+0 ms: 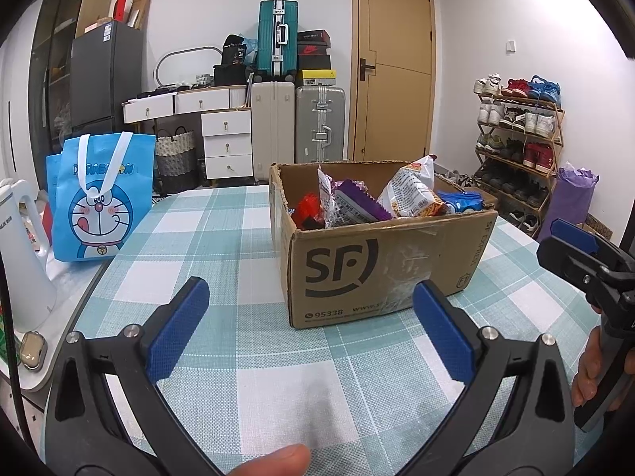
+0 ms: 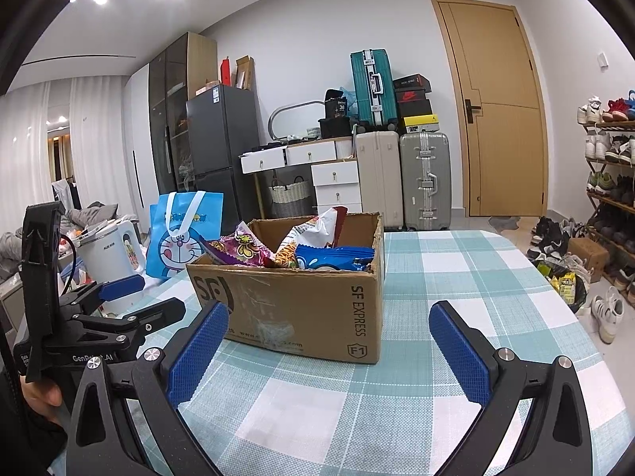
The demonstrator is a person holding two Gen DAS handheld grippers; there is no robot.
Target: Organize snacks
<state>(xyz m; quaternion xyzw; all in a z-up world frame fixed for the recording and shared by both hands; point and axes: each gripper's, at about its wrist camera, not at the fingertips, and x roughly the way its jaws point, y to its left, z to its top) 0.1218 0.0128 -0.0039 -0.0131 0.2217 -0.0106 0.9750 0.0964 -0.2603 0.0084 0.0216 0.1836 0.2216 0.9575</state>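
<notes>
Snack packets (image 1: 357, 202) sit heaped in an open cardboard box (image 1: 377, 273) on the checked desk (image 1: 222, 246); none lies outside it. The left gripper (image 1: 309, 325) and right gripper (image 2: 329, 351) hover before the box, both spread wide, holding nothing.

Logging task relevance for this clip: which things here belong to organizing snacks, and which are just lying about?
Belongs to the job:
cardboard box
snack packets inside it
blue cartoon bag, possibly
left claw, open
right claw, open

Just lying about:
white kettle
suitcases
shoe rack
</notes>
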